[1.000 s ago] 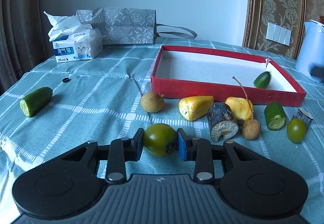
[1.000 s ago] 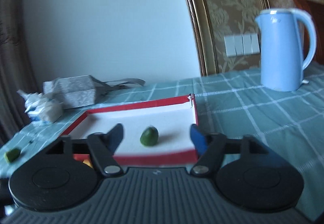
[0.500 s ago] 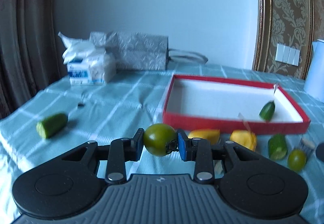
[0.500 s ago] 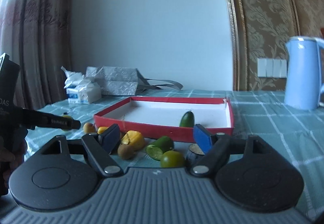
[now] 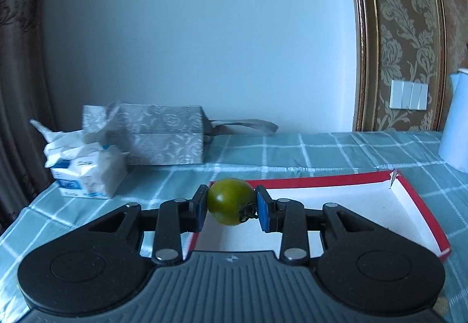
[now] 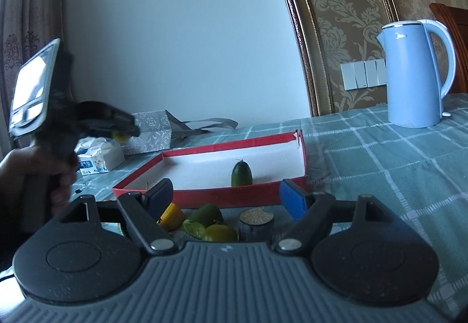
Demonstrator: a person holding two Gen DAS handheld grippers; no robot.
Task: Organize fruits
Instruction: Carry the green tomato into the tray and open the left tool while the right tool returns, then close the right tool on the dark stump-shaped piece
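My left gripper [image 5: 231,203] is shut on a round green tomato [image 5: 229,200] and holds it in the air over the near left corner of the red box [image 5: 421,200]. My right gripper [image 6: 226,195] is open and empty, low over the table in front of the red box [image 6: 222,194]. A cucumber piece [image 6: 241,174] lies inside the box. Below my right gripper lie a yellow fruit piece [image 6: 172,216], a cut cucumber piece [image 6: 201,219], a green tomato [image 6: 219,233] and a dark log-like chunk [image 6: 256,220]. The left gripper [image 6: 117,125] shows blurred in the right wrist view.
A tissue pack [image 5: 87,174] and a grey patterned bag [image 5: 158,133] sit at the back left. A light blue kettle [image 6: 415,74] stands at the back right on the checked teal tablecloth [image 6: 380,165]. Curtains hang at the left.
My left gripper has lifted the green tomato off the table and carried it forward over the red box. My right gripper has pulled back and lowered over the fruits in front of the box.
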